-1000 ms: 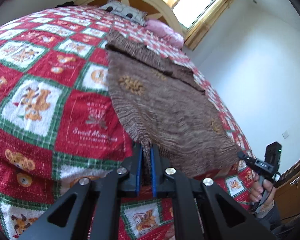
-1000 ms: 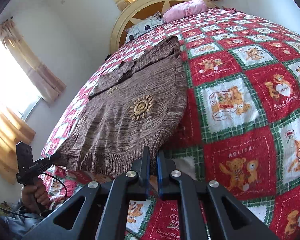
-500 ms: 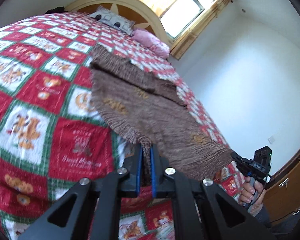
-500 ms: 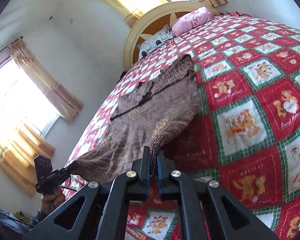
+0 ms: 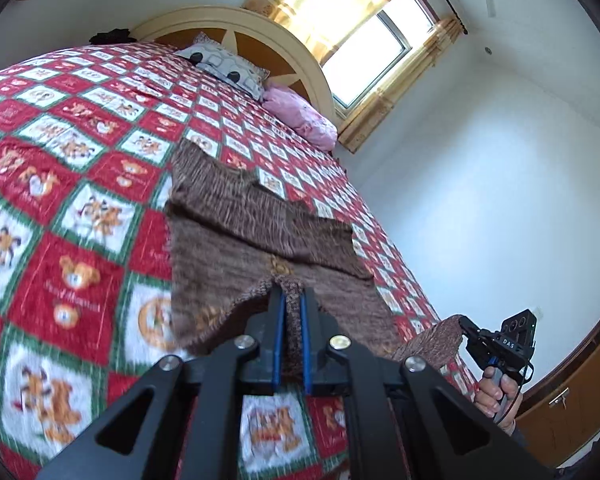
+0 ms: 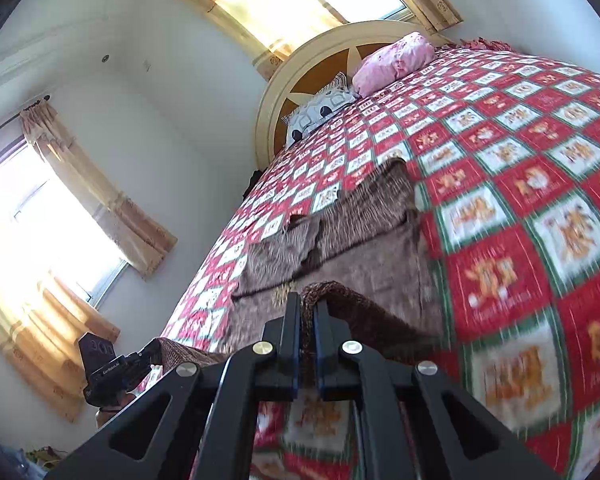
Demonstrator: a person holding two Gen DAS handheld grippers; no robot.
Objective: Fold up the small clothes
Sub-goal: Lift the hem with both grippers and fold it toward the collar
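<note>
Bedroom w/ a bed under a red-green checked teddy-bear quilt, arched cream headboard at far end. Brown knit sweater w/ folded-in sleeves lies mid-quilt, its hem raised off the quilt at both near corners. Left tongs clamped on one hem corner, right tongs clamped on the other. Risks, imo: uneven carry btw hands skews the fold; thin pinch on loose knit may slip; dragging could pull sleeves out of place.

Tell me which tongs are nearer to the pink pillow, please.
Right. The right tongs hold the sweater's hem corner on the pink pillow's side of the bed; the left tongs hold the opposite corner.
</note>
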